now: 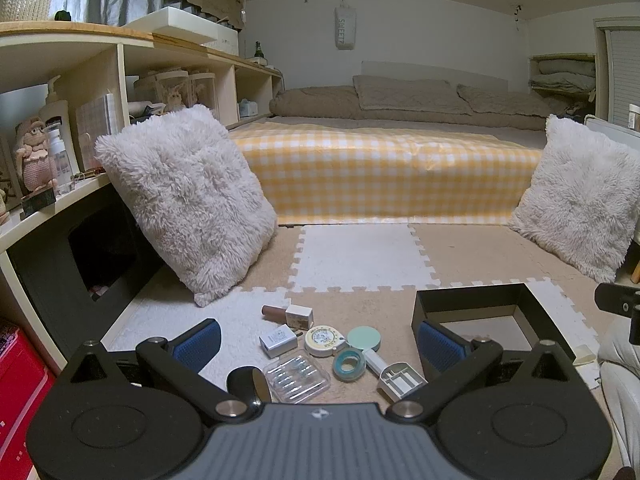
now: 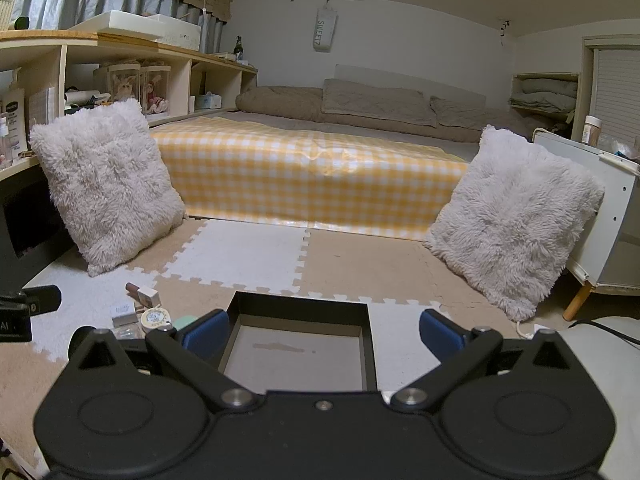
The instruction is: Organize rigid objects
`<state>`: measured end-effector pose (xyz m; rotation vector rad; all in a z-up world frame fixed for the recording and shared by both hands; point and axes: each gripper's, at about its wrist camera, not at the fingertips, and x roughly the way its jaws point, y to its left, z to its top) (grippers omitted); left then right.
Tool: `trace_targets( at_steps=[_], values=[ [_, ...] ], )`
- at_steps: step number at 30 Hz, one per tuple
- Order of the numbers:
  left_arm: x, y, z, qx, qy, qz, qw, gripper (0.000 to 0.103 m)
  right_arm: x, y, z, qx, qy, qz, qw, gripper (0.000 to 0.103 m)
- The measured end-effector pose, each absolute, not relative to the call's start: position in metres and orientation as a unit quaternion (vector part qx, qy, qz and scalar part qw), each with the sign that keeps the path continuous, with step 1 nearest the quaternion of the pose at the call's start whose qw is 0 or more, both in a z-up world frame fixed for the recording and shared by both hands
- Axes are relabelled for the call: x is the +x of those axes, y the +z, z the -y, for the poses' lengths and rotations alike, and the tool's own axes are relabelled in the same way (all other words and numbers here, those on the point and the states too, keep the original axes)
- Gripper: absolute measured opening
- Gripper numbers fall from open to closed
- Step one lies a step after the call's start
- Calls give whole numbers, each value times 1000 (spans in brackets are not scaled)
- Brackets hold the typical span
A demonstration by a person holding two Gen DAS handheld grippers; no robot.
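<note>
Both claws point(image 1: 318, 346) point(image 2: 323, 334) wide open, empty; lip tube point(image 1: 287, 315) lies flat, long axis L-R.

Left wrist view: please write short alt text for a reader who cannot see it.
The open left tongs hover above a cluster of small items on a foam floor mat: a white charger, a round tape measure, a clear plastic case and a nail polish bottle. An empty black box sits to the right, before a bed.
</note>
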<state>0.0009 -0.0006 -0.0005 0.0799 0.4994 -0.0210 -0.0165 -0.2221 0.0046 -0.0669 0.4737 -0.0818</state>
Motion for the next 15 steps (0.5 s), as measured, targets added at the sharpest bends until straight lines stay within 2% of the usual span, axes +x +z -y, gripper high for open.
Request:
trace_targets(
  at_steps=[15],
  values=[
    [0,-3,0,39,-11,-248,968,103,-16,3,223,-35,-41,-235,970,103]
  ],
)
